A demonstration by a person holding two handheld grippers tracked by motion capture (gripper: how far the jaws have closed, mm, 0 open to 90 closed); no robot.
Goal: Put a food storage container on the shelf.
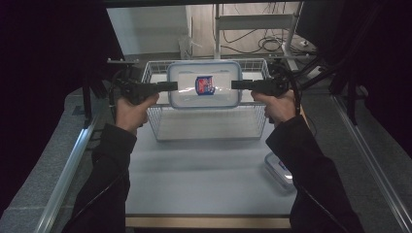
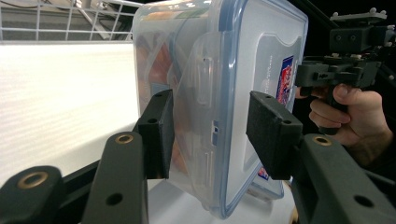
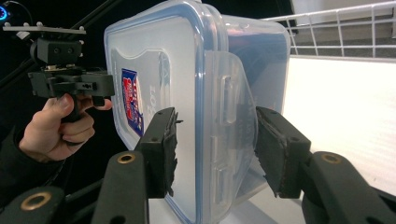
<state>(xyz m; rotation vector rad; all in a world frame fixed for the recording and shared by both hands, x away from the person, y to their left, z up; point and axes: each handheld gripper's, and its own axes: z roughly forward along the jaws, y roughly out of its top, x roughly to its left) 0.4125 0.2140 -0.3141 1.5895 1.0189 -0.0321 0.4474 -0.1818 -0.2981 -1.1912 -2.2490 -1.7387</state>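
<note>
Your 2 matte black grippers clamp the clear, rounded-rectangle plastic container [image 1: 204, 90]: left gripper [image 2: 212, 128] grips 1 latch flap, right gripper [image 3: 215, 140] the opposite one, above the white wire basket [image 1: 206, 127]. A smaller lidded box [image 1: 278, 170] lies below your right forearm.

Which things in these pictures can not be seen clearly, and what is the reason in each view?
- Contents of the plastic container: high view, glare on the lid; left gripper view, only orange blur through the wall.
- Label text: right gripper view, too small and slanted.
- Second container: high view, partly hidden by the right sleeve.
- Wire basket floor: high view, covered by the container held above it.
</note>
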